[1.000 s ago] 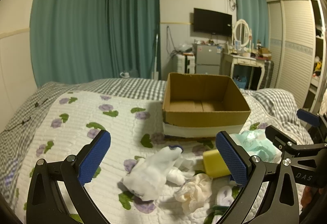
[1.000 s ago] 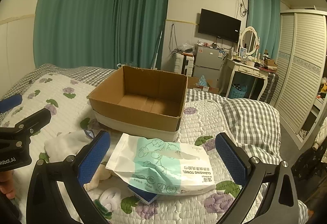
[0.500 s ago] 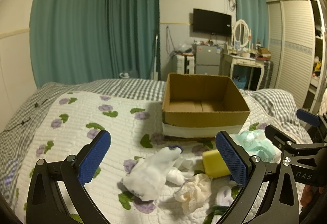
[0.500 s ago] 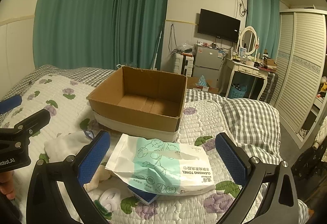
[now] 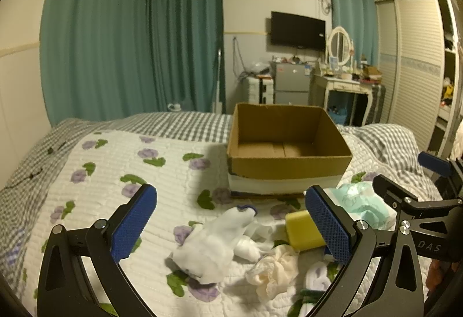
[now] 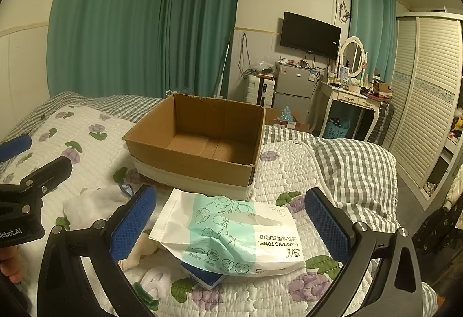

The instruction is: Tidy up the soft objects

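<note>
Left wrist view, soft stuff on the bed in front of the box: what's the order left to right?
White cloth → cream crumpled cloth → yellow sponge → mint towel pack. The small white bits between them overlap, so they are left out.

Open cardboard box [image 5: 289, 169] upright on the quilt — white cloth [image 5: 214, 244], yellow sponge [image 5: 301, 230], towel pack [image 6: 231, 233] lying before it.

Left black two-finger gripper with blue textured pads [image 5: 230, 226]: jaws spread wide, nothing between them, held low, short of the open brown cardboard box [image 5: 286, 153] and pointing toward it.

Right black two-finger gripper with blue textured pads [image 6: 230, 226]: jaws likewise wide apart, empty, also on the near side of the box, aimed at its front wall. The two grippers sit side by side, each showing at the edge of the other's view.
</note>
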Demonstrator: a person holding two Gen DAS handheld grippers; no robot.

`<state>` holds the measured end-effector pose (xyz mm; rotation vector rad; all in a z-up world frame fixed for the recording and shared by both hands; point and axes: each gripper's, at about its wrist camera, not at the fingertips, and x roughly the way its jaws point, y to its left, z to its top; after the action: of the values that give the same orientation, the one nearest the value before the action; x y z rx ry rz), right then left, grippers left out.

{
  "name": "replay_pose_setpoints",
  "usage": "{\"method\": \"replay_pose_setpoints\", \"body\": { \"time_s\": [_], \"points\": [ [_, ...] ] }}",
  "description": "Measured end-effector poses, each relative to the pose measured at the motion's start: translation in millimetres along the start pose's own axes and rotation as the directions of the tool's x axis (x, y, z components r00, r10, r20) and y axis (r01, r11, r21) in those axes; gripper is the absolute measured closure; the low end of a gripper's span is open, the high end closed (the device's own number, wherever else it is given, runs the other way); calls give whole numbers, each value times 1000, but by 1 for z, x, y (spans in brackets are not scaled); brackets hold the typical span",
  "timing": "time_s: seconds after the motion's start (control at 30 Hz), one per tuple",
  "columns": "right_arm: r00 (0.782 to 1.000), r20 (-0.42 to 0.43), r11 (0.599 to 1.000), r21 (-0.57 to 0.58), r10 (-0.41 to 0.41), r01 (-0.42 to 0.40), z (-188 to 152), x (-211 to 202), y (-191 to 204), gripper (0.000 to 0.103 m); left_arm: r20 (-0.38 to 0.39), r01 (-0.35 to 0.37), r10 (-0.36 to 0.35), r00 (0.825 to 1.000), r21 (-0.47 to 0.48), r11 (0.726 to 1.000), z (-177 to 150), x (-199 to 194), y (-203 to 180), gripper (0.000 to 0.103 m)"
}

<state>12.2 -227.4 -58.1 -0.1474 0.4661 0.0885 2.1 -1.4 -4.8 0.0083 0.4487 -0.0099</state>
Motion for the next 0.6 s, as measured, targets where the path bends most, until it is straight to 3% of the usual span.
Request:
{"method": "replay_pose_setpoints", "body": {
  "time_s": [0.6],
  "points": [
    [1000,-5,1000,-1,0,0,0,2,1,0,-4,1,-1,1000,-7,1000,0,0,-1,0]
  ]
}}
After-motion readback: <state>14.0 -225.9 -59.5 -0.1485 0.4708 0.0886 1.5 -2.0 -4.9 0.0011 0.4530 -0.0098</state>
